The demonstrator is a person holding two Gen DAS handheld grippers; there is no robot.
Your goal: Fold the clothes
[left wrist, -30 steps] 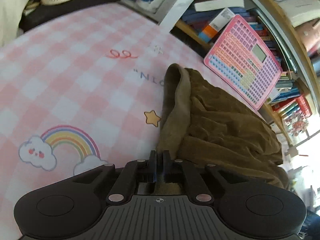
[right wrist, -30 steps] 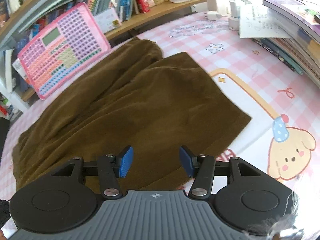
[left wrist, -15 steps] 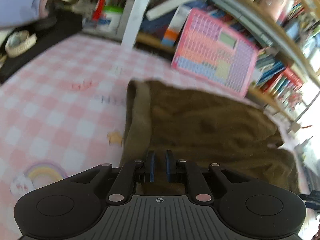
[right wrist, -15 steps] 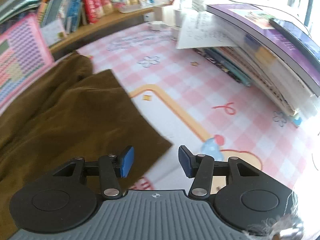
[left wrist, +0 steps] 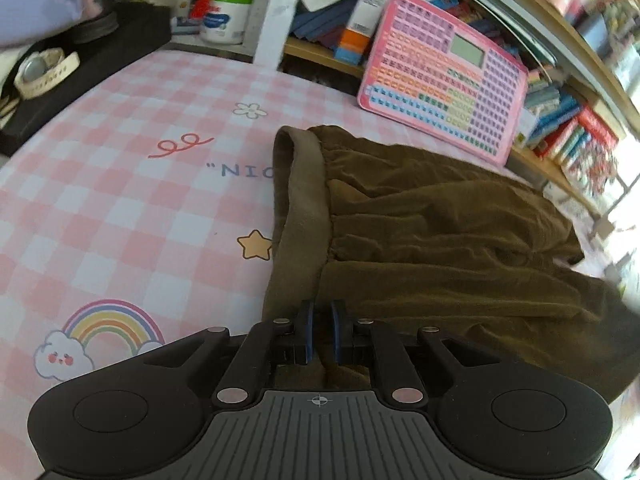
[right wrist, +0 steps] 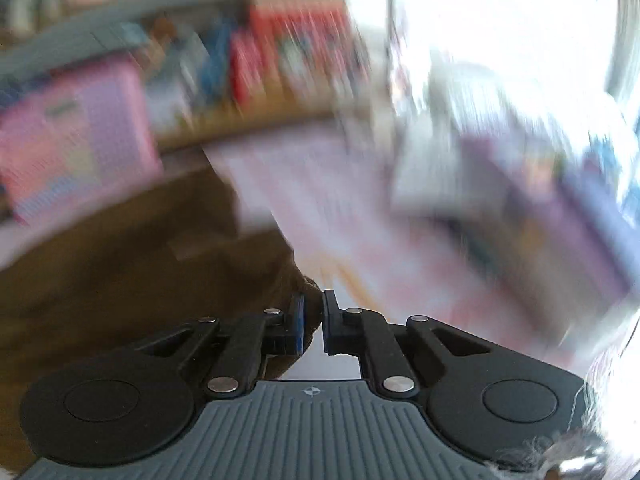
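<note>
The brown trousers (left wrist: 440, 240) lie spread on the pink checked counter (left wrist: 120, 200), waistband (left wrist: 304, 208) at the left end of the cloth in the left wrist view, the legs running off toward 3 o'clock. The fabric is rumpled and no finished fold is visible, so the task is judged to be at its start: both ends are gripped, while the fold itself and any flattening remain to be done.

The left gripper (left wrist: 320, 332) has its jaws nearly closed on the waistband at its near end; the band runs away from the jaws toward 12 o'clock. This gripper points steeply down at the counter.

The right gripper (right wrist: 312, 324) has its jaws closed on an edge of the brown cloth (right wrist: 140, 280), which bunches between the pads and spreads toward 9 o'clock. This view is heavily blurred, so the exact part held, probably a leg hem or corner, cannot be confirmed. The gripper also points downward, less steeply.

A pink keyboard toy (left wrist: 444, 76) leans against the bookshelf (left wrist: 560, 112) at 1 o'clock beyond the trousers, apart from them.
</note>
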